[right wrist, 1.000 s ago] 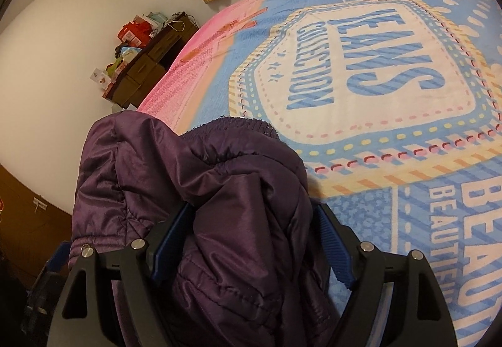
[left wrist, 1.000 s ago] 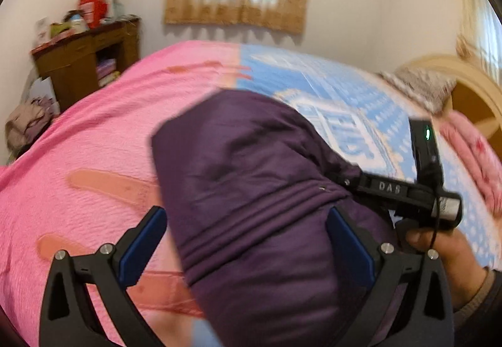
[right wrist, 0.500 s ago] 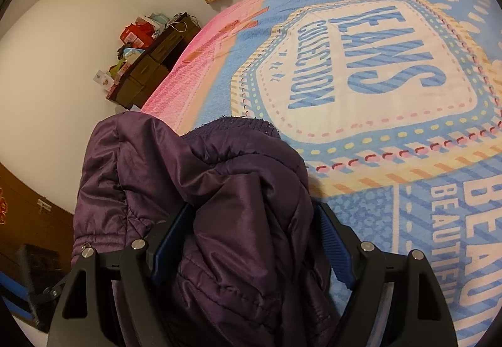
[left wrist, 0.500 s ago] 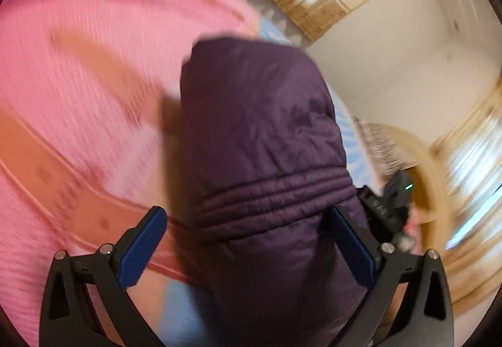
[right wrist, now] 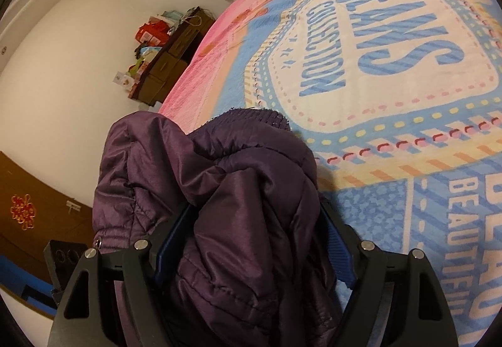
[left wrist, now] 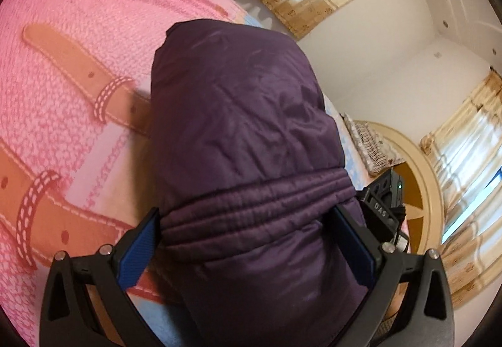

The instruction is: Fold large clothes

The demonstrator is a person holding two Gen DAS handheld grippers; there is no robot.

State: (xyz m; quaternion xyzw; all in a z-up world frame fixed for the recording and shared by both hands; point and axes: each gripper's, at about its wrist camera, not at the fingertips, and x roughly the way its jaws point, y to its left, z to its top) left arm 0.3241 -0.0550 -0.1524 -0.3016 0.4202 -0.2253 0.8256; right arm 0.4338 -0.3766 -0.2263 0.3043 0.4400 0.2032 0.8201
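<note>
Left claw (left wrist: 248, 249) and right claw (right wrist: 255, 240) each clamp a thick bundle of the purple jacket (left wrist: 241, 133) above the bed (right wrist: 392, 71)

The left hand-held gripper (left wrist: 248, 248) has rolled and dropped, its blue pads now touching the purple jacket (left wrist: 244, 133).

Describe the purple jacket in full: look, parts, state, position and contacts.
The purple jacket is a dark, shiny, padded garment with stitched quilting, a band of gathered seams and a fuzzy knit edge. It is bunched up, not flat. The left gripper and right gripper each have a thick wad of it between their blue pads, which press on it. It sits above the pink and blue printed bedspread; whether it touches the bedspread cannot be told.
</note>
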